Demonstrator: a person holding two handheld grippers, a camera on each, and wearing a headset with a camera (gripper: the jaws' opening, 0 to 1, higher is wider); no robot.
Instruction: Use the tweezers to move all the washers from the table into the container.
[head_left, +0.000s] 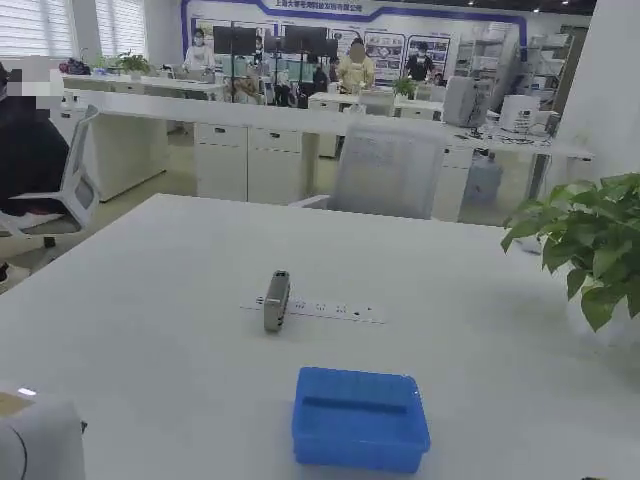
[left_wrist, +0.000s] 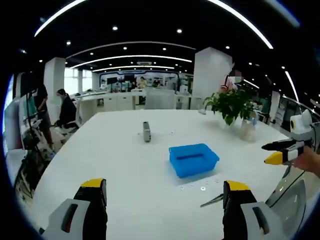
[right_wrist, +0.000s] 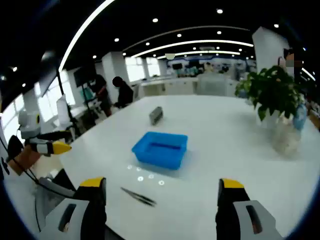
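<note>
We hold both tools wide apart at the near side of the white tabletop (head_left: 150, 330), the small silver metal washers (right_wrist: 145, 175) lying outside the blue rectangular plastic container (head_left: 355, 448).

At the left, our left tool (left_wrist: 164, 200) has its yellow-tipped jaws far apart, clamped on nothing. Towards the middle, the slim metal tweezers (right_wrist: 138, 196) lie flat near the front edge of the tabletop, untouched, between the two tools. Just beyond them the washers are scattered in a loose row on the tabletop, beside the container's near wall. Farther back a grey oblong block (head_left: 276, 300) rests at the left end of a white socket strip (head_left: 335, 311). At the right, our right tool (right_wrist: 161, 200) also has its jaws far apart, with nothing between them. A green leafy potted plant (head_left: 590, 240) stands at the far right.
</note>
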